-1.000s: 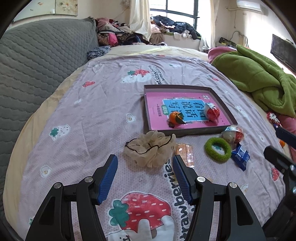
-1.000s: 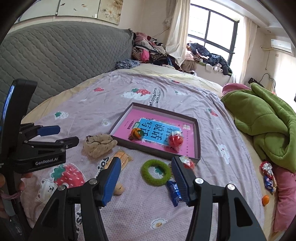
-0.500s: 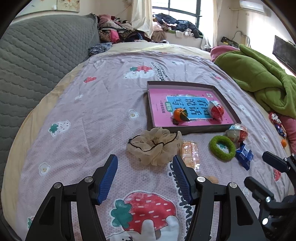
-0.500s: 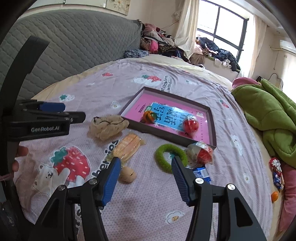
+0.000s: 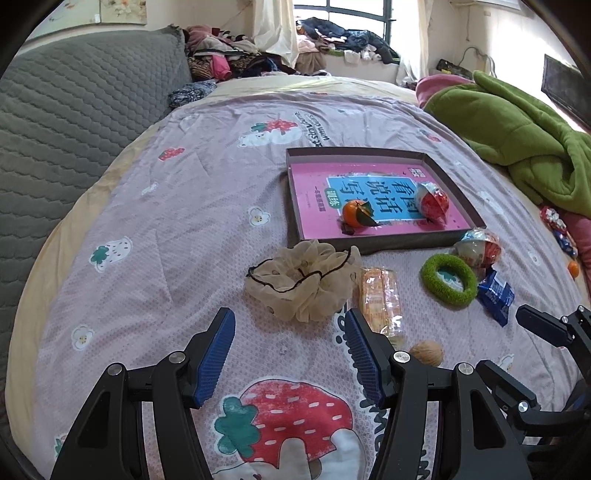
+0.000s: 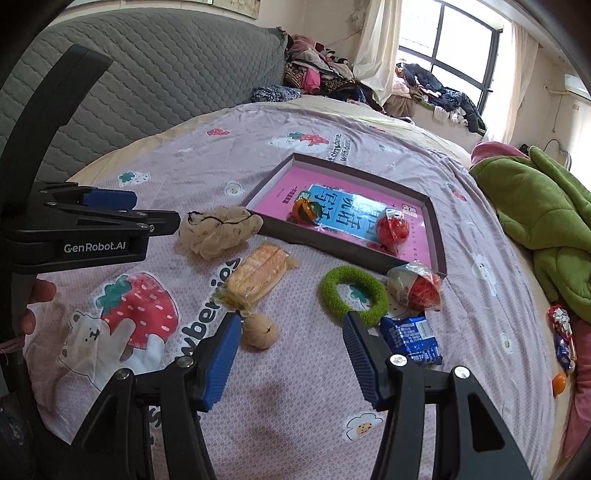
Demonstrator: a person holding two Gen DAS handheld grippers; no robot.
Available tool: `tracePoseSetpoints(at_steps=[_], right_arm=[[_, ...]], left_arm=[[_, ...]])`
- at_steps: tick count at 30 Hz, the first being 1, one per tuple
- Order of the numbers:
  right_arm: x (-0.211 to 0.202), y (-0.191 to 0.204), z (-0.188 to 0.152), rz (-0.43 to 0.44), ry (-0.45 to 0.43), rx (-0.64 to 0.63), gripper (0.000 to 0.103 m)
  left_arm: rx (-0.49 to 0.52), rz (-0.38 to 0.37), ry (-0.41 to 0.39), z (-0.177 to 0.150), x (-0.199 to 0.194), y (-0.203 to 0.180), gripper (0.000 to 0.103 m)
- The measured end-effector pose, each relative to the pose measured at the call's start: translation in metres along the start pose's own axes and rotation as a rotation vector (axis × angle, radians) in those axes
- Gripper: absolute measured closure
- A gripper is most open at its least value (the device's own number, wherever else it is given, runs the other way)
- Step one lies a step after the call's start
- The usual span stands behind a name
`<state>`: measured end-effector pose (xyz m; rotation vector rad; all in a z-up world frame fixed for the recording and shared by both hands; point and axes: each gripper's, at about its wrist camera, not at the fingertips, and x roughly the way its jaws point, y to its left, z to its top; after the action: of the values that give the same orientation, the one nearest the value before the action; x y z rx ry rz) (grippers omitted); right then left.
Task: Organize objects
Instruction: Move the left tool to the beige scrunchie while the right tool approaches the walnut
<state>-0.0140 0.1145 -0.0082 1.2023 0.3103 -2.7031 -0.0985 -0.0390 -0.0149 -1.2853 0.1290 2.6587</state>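
Note:
A shallow box with a pink book inside holds an orange and a red wrapped ball. In front of it on the bed lie a beige scrunchie, a cracker pack, a walnut, a green ring, a second wrapped ball and a blue packet. My left gripper is open just short of the scrunchie. My right gripper is open, the walnut by its left finger.
A green blanket lies on the right. Candy wrappers and a small orange sit at the right edge. A grey quilted headboard rises on the left. Clothes pile up by the window.
Both grippers have moved down and forward toward the loose items. The walnut has come into view. Both jaws stay open.

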Motion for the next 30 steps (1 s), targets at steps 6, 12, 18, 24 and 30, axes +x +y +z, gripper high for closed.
tracePoseSetpoints(at_steps=[6, 12, 18, 24, 30], right_arm=[[0.007, 0.0, -0.002, 0.008, 0.014, 0.002, 0.046], [0.013, 0.001, -0.005, 0.018, 0.027, 0.006, 0.046], [0.017, 0.002, -0.006, 0.026, 0.031, 0.006, 0.046], [0.024, 0.002, -0.006, 0.038, 0.033, 0.01, 0.046], [0.031, 0.004, -0.007, 0.06, 0.042, 0.009, 0.046]], left_arm=[[0.014, -0.003, 0.005, -0.002, 0.005, -0.004, 0.04], [0.032, -0.018, 0.002, -0.003, 0.009, -0.009, 0.04], [0.046, -0.023, 0.004, -0.005, 0.015, -0.014, 0.04], [0.055, -0.024, 0.004, -0.006, 0.023, -0.018, 0.04], [0.066, -0.033, -0.009, -0.004, 0.033, -0.019, 0.04]])
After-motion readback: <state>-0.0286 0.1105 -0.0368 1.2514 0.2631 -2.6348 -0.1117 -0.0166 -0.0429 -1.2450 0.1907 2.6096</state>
